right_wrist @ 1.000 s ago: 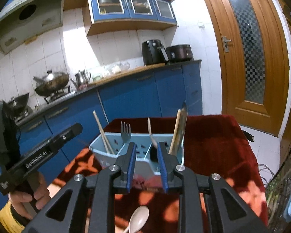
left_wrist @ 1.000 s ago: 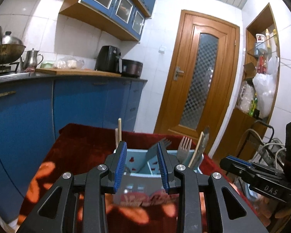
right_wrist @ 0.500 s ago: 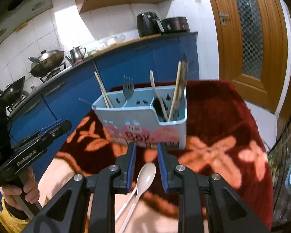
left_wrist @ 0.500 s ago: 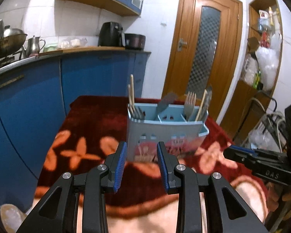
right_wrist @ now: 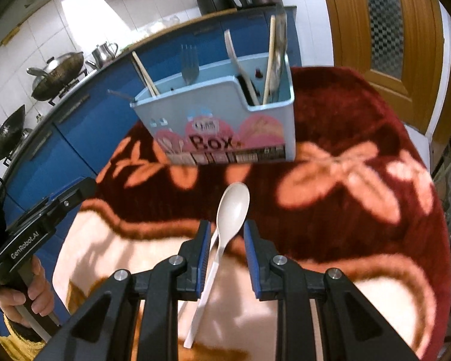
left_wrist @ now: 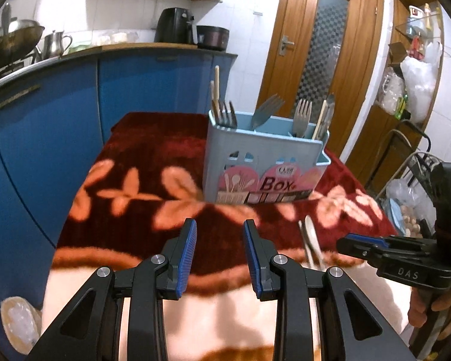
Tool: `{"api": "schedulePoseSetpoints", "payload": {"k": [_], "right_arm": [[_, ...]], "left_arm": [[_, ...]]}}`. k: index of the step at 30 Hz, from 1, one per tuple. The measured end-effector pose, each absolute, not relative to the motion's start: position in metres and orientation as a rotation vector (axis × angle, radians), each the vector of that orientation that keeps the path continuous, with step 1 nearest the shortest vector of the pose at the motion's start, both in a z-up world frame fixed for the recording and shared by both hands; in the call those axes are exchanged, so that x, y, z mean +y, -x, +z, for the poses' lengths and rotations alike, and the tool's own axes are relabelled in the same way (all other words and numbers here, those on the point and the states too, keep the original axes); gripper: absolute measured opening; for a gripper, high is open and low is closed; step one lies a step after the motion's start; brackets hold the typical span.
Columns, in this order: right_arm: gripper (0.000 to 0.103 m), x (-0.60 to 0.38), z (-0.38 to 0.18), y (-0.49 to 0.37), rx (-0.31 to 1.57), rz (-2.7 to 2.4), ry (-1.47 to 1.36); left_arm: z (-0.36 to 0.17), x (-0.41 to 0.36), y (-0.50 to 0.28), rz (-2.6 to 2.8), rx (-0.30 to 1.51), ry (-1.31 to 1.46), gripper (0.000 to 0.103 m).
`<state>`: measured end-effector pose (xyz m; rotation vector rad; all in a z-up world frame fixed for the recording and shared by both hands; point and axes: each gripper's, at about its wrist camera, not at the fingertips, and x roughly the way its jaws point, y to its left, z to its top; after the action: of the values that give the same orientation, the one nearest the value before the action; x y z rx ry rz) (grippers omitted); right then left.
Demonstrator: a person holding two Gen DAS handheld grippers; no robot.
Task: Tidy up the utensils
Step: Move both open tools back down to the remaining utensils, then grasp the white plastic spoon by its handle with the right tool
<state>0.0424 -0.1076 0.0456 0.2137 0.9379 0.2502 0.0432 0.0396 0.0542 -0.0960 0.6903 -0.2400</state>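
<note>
Spoon (right_wrist: 225, 240) seen lying flat on cloth (right_wrist: 330, 210), near side of box (right_wrist: 225, 120). Right gripper (right_wrist: 225, 240) held above it, jaws narrowly parted, nothing gripped. Left gripper (left_wrist: 219, 249) parted, empty. Spoon judged light, stiff, smooth plastic; handle best pinched mid-length.

The tabletop (right_wrist: 360, 210) is covered by a dark red plush cloth with orange flower shapes and a pale cream near edge. A light blue utensil box (right_wrist: 225, 126) stands upright toward the far side. Nearer, a beige spoon (right_wrist: 228, 219) lies flat, bowl pointing toward the box.
</note>
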Motion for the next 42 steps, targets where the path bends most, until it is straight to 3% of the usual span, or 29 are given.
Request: {"api": "schedulePoseSetpoints", "payload": {"k": [24,26,28,32,42], "right_arm": [[0.024,-0.102,0.014,-0.059,1.055,0.214,-0.264],[0.020,-0.106,0.013,-0.059,1.053,0.217,-0.292],[0.013,-0.109,0.012,-0.060,1.048,0.228,-0.314],[0.009,-0.116,0.012,-0.056,1.017,0.261,-0.352],[0.008,-0.137,0.033,-0.033,0.876,0.275,-0.381]], "left_arm": [[0.030,0.057,-0.047,-0.240,0.751,0.143,0.032],[0.030,0.055,-0.046,-0.244,0.750,0.142,0.032],[0.030,0.052,-0.046,-0.250,0.752,0.141,0.032],[0.030,0.046,-0.045,-0.258,0.756,0.126,0.032],[0.027,0.027,-0.049,-0.312,0.797,0.128,0.032]]}}
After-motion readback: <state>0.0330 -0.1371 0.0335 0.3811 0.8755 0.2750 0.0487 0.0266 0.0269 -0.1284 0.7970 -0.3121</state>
